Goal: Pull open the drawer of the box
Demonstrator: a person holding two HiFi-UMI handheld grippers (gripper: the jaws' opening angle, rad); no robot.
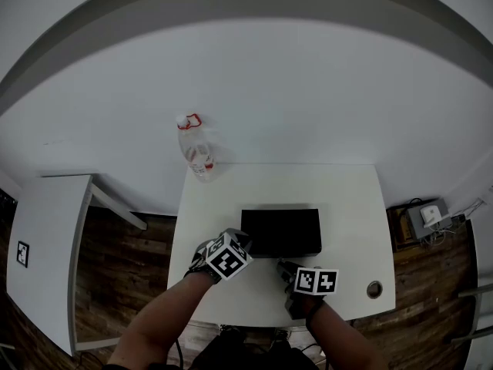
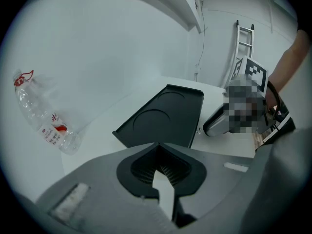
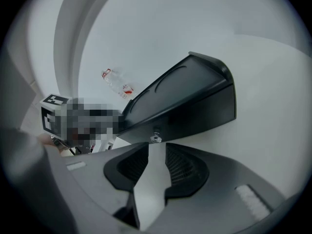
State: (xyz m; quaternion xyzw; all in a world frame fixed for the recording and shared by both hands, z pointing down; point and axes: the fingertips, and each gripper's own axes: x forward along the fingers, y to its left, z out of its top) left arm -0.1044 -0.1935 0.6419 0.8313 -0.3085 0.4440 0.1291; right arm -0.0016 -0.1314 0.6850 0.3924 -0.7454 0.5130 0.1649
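Sitting at the far left corner of the white table (image 1: 350, 199), well away from the work, is a clear plastic bottle (image 1: 198, 151) with a red-and-white label. A round hole (image 1: 374, 289) is set into the tabletop near the right front corner, a second white table (image 1: 46, 245) stands off to the left, and a grey unit with cables (image 1: 427, 216) rests on the wooden floor at the right. The black box (image 1: 281, 232) lies flat near the middle of the table, and its drawer front (image 3: 190, 113) sits flush and faces the person. The small metal knob (image 3: 155, 138) is just ahead of the right gripper (image 3: 157, 147), whose jaws are spread with only bare tabletop between them; they grip nothing. The left gripper (image 2: 157, 146) hovers by the box's near left corner, angled across its lid, with its pads drawn together at the tips and empty. Both bare forearms reach forward from the bottom of the head view.
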